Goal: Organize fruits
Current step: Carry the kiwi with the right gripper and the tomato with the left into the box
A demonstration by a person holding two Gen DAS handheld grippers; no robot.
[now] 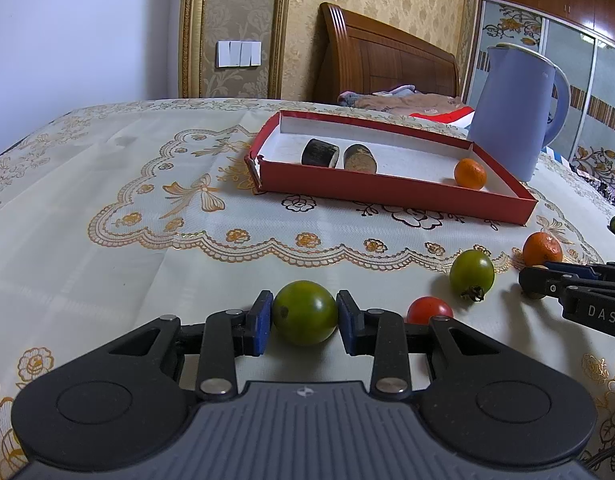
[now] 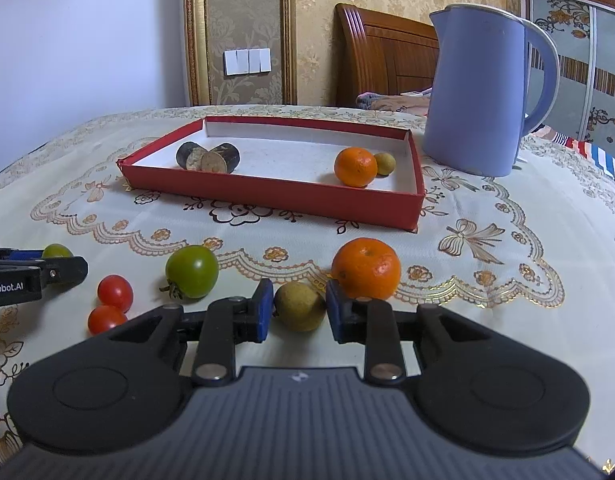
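A: From the left wrist camera, the left gripper sits low on the counter with a large green tomato between its blue pads. Both pads touch the fruit's sides, so it is clamped on that tomato.

B: The right wrist camera shows that tomato only as a green sliver behind the left gripper's fingers at the left edge. Its own subject is the right gripper, with a small brownish-yellow round fruit between its pads. The left pad meets it; a thin gap shows at the right pad, so I cannot tell whether the grip has closed.

A: In my view that brownish fruit is nearly hidden behind the right gripper's tips.

B: What about the loose fruit?

A: A second green tomato with its stem down, one red tomato partly behind my gripper, and an orange mandarin.

B: I see two red tomatoes, one just above the other, and the mandarin just beyond my right finger.

A: The red box holds two dark cut cylinders and a mandarin in the box.

B: My view adds a small brownish fruit touching that mandarin. A blue kettle stands beside the box.
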